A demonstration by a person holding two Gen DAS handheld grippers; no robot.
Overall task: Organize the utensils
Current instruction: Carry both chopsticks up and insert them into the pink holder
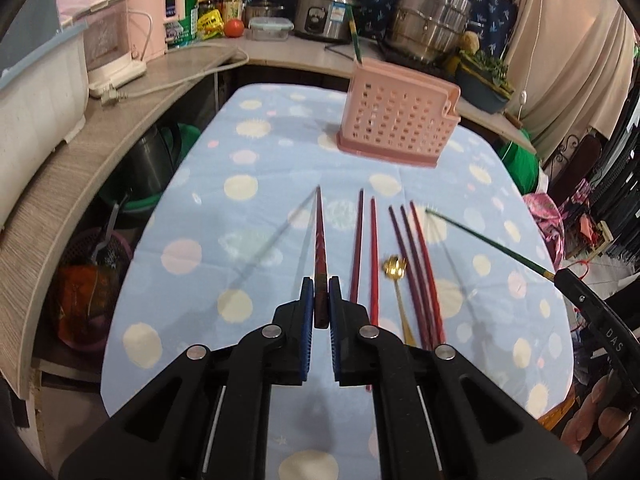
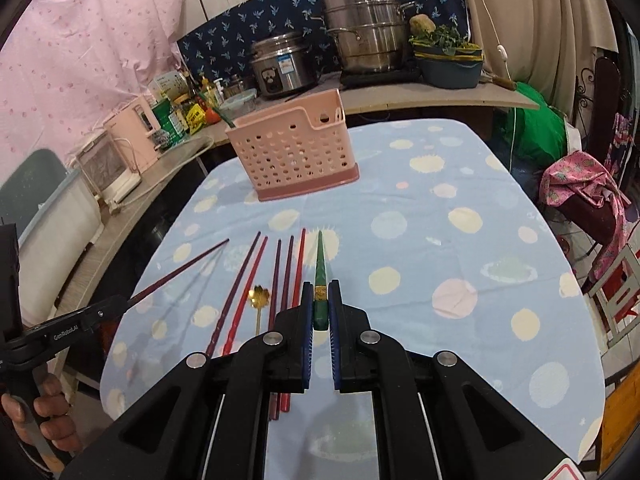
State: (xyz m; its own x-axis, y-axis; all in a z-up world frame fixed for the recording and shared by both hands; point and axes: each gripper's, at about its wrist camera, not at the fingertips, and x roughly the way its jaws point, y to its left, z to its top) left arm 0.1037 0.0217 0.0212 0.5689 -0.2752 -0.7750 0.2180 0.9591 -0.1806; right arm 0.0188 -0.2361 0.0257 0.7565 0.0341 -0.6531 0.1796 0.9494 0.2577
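My left tongs (image 1: 321, 300) pinch a dark red chopstick (image 1: 320, 240), my right tongs (image 2: 321, 304) pinch a green chopstick (image 2: 320, 268), one green stick stands in the pink basket (image 2: 296, 152), and five chopsticks (image 1: 416, 264) and a gold spoon (image 1: 396, 270) wait on the tablecloth (image 2: 460, 208).

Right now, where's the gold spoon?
The gold spoon lies flat on the dotted tablecloth, in the row of dark red chopsticks: a pair on its left, three on its right in the left wrist view, nearer than the pink utensil basket.
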